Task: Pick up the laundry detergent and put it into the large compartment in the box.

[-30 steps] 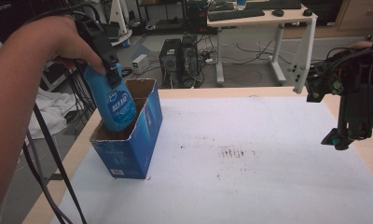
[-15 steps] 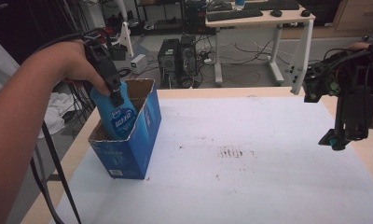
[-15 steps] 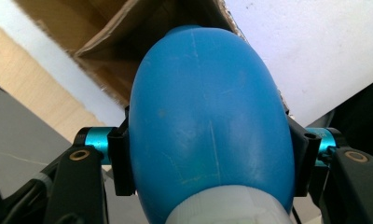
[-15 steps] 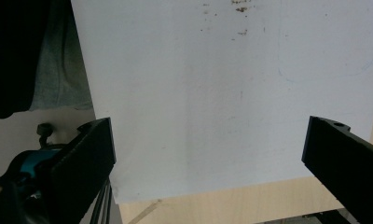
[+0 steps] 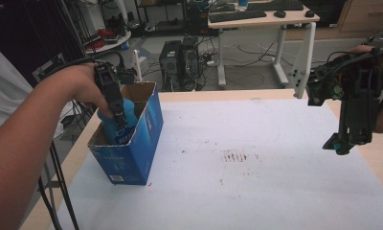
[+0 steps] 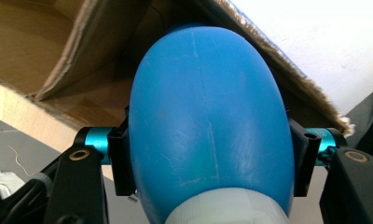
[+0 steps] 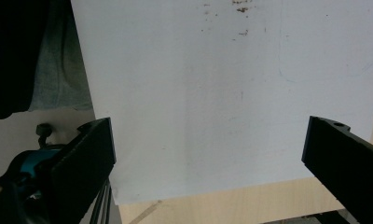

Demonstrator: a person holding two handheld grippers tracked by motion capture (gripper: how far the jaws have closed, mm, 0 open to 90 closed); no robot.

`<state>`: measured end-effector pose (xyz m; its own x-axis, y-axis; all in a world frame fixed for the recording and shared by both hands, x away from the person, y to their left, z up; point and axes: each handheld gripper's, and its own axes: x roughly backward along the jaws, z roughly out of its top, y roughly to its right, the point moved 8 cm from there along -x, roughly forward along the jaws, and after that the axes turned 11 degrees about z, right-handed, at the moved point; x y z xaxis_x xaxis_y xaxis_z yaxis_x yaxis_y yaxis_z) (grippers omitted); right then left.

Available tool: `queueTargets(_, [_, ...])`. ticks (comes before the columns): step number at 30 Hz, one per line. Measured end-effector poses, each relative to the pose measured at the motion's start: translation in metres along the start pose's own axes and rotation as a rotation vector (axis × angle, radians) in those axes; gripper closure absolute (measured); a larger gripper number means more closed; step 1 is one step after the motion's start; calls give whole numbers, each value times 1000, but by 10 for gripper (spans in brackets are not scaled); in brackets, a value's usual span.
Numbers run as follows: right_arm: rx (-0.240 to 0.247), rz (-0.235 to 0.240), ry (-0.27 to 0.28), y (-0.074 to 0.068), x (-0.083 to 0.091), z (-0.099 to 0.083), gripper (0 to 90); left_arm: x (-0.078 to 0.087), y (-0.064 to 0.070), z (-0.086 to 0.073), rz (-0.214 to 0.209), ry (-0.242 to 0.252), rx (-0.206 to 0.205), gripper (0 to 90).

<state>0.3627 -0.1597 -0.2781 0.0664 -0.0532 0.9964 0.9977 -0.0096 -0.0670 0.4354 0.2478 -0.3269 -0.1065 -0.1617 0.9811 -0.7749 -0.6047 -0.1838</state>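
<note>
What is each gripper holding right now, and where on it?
Left gripper clamps the blue bottle across its rounded body, inside the blue box. Right gripper is open, holding nothing.

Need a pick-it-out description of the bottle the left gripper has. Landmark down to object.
Start at the white sheet covering the table, then go to its left edge, where an open blue cardboard box stands. The blue bottle sits partly down inside that box, clamped by the left gripper. It is smooth, rounded blue plastic, unlike the flat-sided box with its brown cardboard interior.
</note>
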Motion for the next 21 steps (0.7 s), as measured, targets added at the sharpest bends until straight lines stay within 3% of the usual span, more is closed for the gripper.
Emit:
queueTargets(12, [3, 0, 5, -1, 0, 1, 17, -30, 7, -4, -23, 7, -34, 361])
queueTargets(21, [5, -1, 3, -1, 0, 3, 17, -40, 10, -6, -26, 8, -69, 361])
